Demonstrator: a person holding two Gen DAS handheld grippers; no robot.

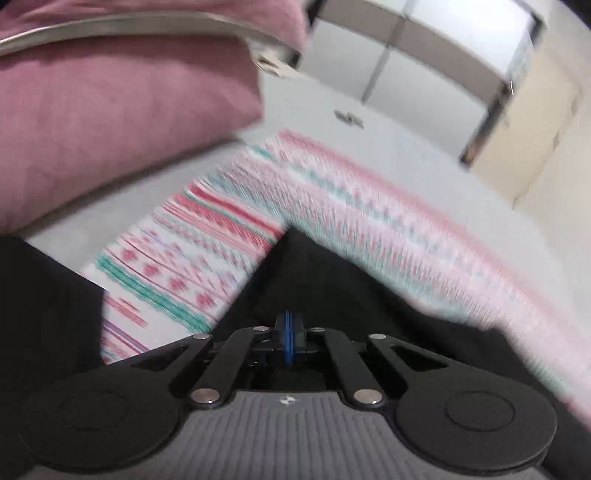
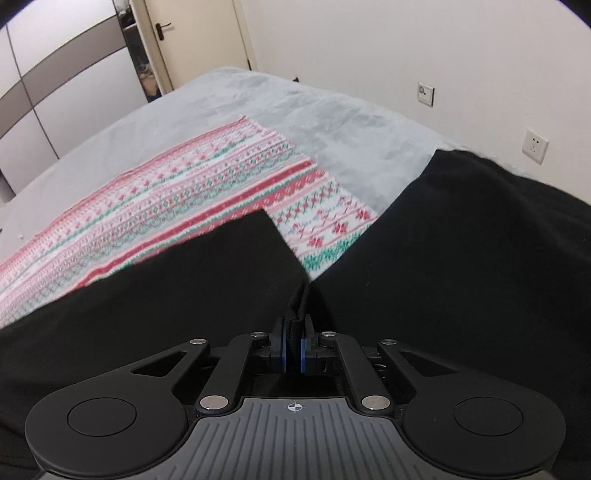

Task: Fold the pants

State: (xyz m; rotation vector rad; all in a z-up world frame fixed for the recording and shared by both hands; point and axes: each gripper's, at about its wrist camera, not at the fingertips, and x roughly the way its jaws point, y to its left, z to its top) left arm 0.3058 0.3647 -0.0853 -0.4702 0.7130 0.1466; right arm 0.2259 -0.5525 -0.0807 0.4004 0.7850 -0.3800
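The black pants [image 2: 461, 236] lie on a patterned red, green and white blanket [image 2: 207, 173] on the bed. My right gripper [image 2: 294, 345] is shut on a bunched fold of the black pants, with a second flat part of the pants [image 2: 192, 273] to its left. In the blurred left wrist view, my left gripper [image 1: 290, 341] has its blue pads pressed together over the black pants [image 1: 317, 280]; the cloth seems pinched between them. The patterned blanket [image 1: 207, 251] shows beyond the cloth.
A pink pillow [image 1: 110, 122] lies at the left on the grey bed sheet [image 1: 369, 140]. A wardrobe [image 1: 424, 55] stands beyond the bed. In the right wrist view a white wall with sockets [image 2: 535, 146] borders the grey sheet [image 2: 332, 122], and a door [image 2: 195, 33] stands at the back.
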